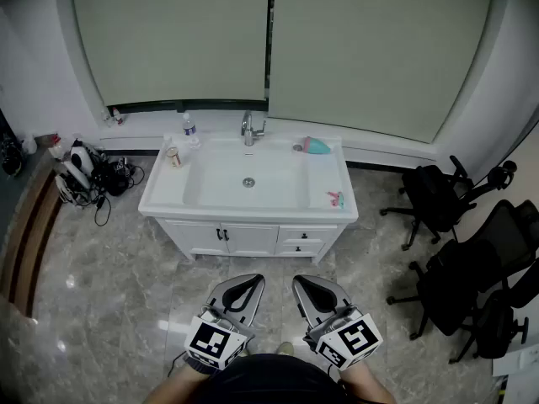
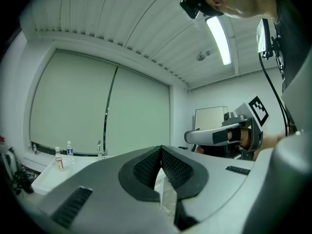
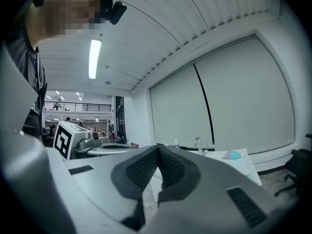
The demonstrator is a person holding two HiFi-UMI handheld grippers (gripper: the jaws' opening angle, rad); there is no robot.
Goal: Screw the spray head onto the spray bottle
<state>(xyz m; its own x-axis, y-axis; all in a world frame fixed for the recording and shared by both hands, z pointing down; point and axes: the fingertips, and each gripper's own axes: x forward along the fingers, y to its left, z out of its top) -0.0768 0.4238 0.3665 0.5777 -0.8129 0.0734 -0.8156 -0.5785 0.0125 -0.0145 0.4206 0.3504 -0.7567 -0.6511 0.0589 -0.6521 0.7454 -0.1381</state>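
A white sink vanity (image 1: pixel 160 196) stands ahead on the marble floor. On its back left corner are a clear bottle with a blue label (image 1: pixel 189 129) and a small bottle with a reddish label (image 1: pixel 174 156). A teal object (image 1: pixel 317 146) lies at the back right, and a small pink and teal piece (image 1: pixel 336 199) lies near the front right edge. My left gripper (image 1: pixel 244 281) and right gripper (image 1: pixel 310 283) are low, close to my body and well short of the vanity. Both are shut and empty. The left gripper view shows closed pads (image 2: pixel 146 169) and the two bottles (image 2: pixel 59 161) far off.
Black office chairs (image 1: pixel 459 259) crowd the right side. A heap of cables and devices (image 1: pixel 93 175) lies on the floor to the left of the vanity, beside a wooden ledge (image 1: pixel 25 242). A faucet (image 1: pixel 249 128) rises behind the basin, and blinds cover the window.
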